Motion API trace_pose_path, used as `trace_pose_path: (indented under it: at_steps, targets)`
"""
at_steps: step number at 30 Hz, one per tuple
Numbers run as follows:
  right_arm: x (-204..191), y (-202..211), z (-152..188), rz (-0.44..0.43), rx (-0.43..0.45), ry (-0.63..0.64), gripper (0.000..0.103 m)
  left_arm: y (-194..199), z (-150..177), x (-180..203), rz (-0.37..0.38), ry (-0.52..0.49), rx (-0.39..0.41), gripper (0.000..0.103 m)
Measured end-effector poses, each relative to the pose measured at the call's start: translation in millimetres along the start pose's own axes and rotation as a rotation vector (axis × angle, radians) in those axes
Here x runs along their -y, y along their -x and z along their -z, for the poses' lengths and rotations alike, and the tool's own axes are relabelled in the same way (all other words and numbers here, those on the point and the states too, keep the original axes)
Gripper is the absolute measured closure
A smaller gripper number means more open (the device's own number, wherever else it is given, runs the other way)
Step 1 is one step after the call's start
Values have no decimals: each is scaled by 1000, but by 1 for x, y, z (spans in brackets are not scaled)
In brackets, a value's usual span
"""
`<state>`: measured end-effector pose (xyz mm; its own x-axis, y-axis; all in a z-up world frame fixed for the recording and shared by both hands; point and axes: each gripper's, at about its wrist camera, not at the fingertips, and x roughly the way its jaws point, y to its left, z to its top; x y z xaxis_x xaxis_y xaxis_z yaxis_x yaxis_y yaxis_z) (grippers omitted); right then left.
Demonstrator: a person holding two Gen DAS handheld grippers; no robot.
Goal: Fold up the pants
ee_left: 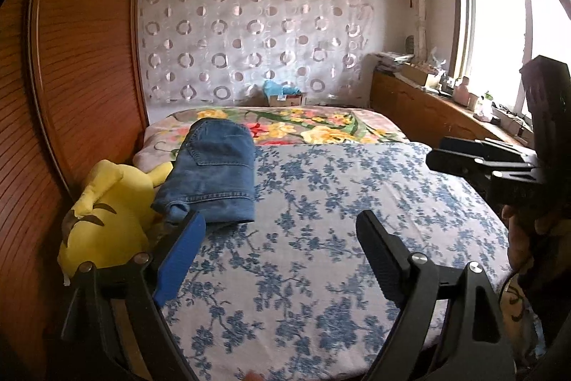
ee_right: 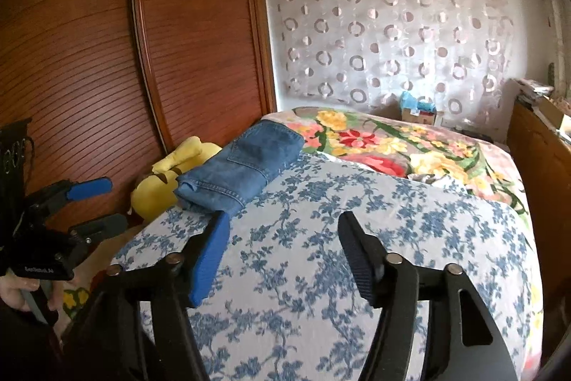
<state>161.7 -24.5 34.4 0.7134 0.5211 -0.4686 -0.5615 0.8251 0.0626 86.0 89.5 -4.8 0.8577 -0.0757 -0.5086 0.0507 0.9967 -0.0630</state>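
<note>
Blue denim pants [ee_left: 214,168] lie folded into a compact stack at the left edge of the bed, seen also as the folded pants [ee_right: 246,172] in the right wrist view. My left gripper [ee_left: 282,224] is open and empty, hovering over the blue-flowered sheet [ee_left: 321,238] just short of the pants. My right gripper [ee_right: 283,224] is open too, with nothing between its fingers, a little back from the stack. Each gripper shows in the other's view: the right gripper [ee_left: 474,156] at the right side, the left gripper [ee_right: 96,202] at the left side, held by a hand.
A yellow plush toy [ee_left: 110,216] lies against the pants on their left. A wooden louvred wardrobe [ee_right: 89,77] stands close along the left of the bed. A bright flowered blanket [ee_right: 410,149] covers the far end. A wooden counter [ee_left: 428,106] with clutter runs under the window.
</note>
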Motion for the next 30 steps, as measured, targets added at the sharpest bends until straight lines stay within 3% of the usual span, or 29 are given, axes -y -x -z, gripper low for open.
trace_pose_path:
  at_steps: [15, 16, 20, 24, 25, 28, 30]
  targets:
    - [4, 70, 29, 75, 50, -45, 30, 33, -11, 59, 70, -45, 74, 16]
    - [4, 75, 31, 79, 53, -46, 30, 34, -11, 63, 71, -52, 79, 19]
    - [8, 91, 34, 97, 70, -59, 30, 30, -15, 79, 82, -78, 65, 45]
    - [13, 104, 38, 118, 85, -79, 30, 26, -18, 92, 86, -88, 51, 48]
    - [13, 107, 39, 124, 87, -83, 30, 24, -19, 94, 86, -88, 47, 45]
    - [14, 114, 42, 145, 95, -88, 29, 26, -20, 101, 103, -86, 58, 9]
    - [12, 119, 43, 165, 104, -89, 29, 28, -21, 106, 76, -95, 79, 0]
